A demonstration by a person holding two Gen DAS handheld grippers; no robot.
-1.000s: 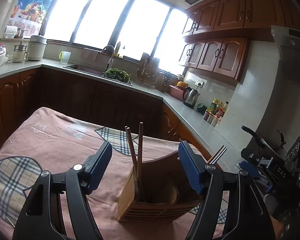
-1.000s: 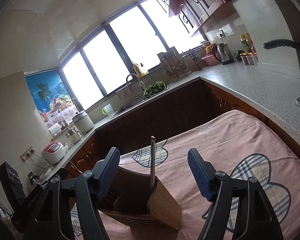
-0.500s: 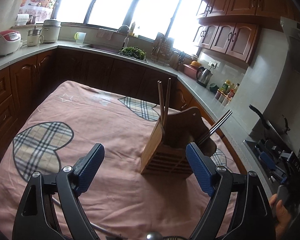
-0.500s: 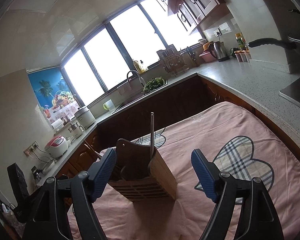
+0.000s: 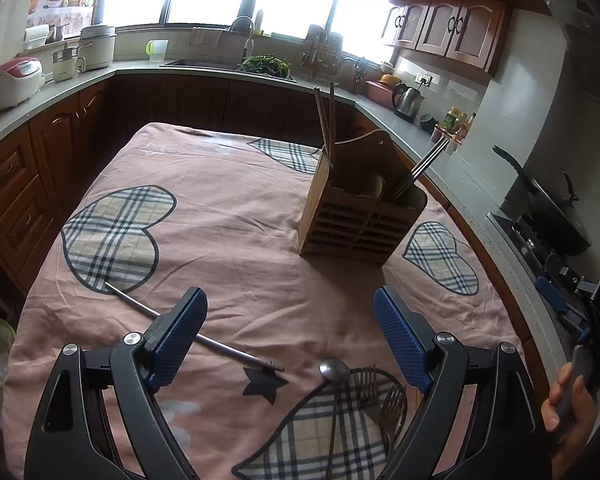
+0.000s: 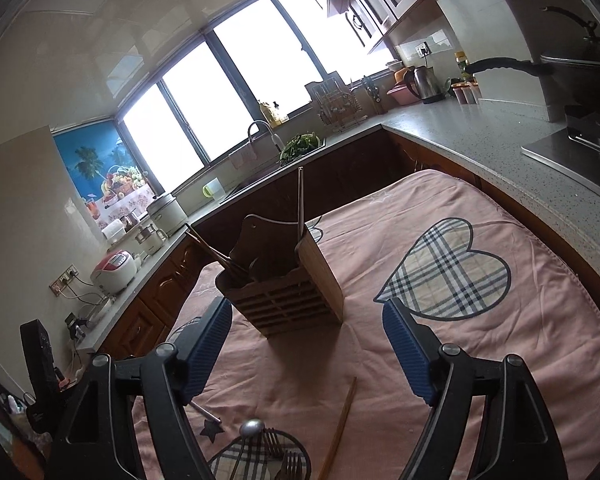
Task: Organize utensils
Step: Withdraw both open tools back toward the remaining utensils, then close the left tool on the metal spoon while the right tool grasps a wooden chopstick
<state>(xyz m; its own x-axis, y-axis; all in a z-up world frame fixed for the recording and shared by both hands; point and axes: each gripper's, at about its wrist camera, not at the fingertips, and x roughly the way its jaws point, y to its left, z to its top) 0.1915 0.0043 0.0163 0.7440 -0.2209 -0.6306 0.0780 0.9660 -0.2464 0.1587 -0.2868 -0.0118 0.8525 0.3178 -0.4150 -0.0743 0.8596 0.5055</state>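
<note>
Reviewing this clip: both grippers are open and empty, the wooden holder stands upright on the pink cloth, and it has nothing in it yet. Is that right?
Not quite: the wooden holder already has utensils in it. The left wrist view shows wooden chopsticks standing at one end and metal chopsticks leaning out of the other. The rest holds: the left gripper and right gripper are open and empty, and the holder stands upright on the pink cloth.

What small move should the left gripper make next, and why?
Probably lower the left gripper toward the metal chopstick lying on the cloth just under its left finger. Both grippers are open and empty, the wooden holder already has chopsticks standing in it, and a spoon and forks also lie loose nearby.
</note>
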